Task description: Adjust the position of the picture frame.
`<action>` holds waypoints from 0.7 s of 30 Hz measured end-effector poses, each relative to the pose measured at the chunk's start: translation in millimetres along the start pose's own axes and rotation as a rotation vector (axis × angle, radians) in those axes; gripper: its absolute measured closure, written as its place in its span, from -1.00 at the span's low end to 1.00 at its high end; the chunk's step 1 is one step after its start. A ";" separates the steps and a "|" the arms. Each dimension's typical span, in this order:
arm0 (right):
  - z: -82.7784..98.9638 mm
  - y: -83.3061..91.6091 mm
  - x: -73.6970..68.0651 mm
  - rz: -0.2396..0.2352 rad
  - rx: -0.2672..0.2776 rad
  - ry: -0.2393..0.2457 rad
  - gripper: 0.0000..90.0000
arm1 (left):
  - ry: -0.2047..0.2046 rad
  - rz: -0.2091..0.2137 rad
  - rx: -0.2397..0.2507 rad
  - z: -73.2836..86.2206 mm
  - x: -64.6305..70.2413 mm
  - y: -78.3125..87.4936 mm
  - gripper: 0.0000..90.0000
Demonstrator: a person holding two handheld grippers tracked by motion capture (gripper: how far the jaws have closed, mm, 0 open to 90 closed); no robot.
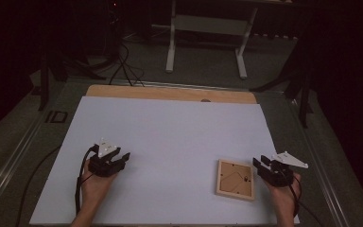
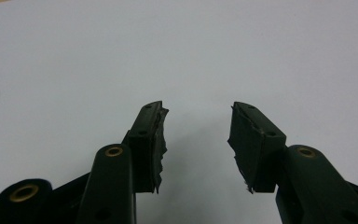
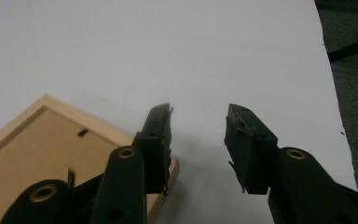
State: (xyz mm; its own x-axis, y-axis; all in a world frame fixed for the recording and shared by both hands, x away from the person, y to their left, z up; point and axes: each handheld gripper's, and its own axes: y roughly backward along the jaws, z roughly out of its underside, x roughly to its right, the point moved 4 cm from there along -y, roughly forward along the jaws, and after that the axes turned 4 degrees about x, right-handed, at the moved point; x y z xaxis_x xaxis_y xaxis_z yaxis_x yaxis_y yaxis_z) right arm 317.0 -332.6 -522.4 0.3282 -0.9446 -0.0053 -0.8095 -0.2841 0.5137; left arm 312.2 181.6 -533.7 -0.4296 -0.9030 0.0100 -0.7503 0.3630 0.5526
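Nearest the person, a wooden picture frame lies flat, back side up, on the white sheet covering the table; its pale square rim encloses brown backing board with small dark clips; its edges sit slightly askew to the sheet's near edge. Just right of the frame, the right tongs stand half open, empty, one jaw over the frame's corner. Well left of the frame, the left tongs gape, empty. Beyond the frame, bare sheet; farther, a white-legged bench.

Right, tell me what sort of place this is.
Probably a lab or recording workspace: a wooden table under a white sheet, black cables on the grey carpeted floor, a white-legged desk frame, and a wooden picture frame face-down.
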 end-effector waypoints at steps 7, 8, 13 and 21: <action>3.6 9.4 -2.1 -0.009 0.012 -0.009 0.56 | 0.014 -0.002 0.004 -0.1 -1.6 0.8 0.21; 5.1 9.7 -2.8 -0.007 0.003 -0.007 0.64 | 0.016 -0.002 0.003 0.1 -2.2 0.7 0.21; 10.1 9.1 -5.4 -0.005 -0.028 0.004 0.82 | 0.019 -0.007 0.005 -0.2 -2.8 1.5 0.21; 18.0 11.4 -7.5 0.004 -0.066 0.014 0.94 | 0.025 -0.011 0.015 -0.7 -4.2 3.2 0.20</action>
State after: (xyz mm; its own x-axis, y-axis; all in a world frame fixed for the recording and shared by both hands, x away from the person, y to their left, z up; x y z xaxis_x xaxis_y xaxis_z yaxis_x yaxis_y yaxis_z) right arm 296.5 -331.8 -531.9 0.3318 -0.9433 0.0086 -0.7773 -0.2683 0.5690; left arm 311.9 186.4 -531.4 -0.4092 -0.9121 0.0248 -0.7623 0.3567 0.5401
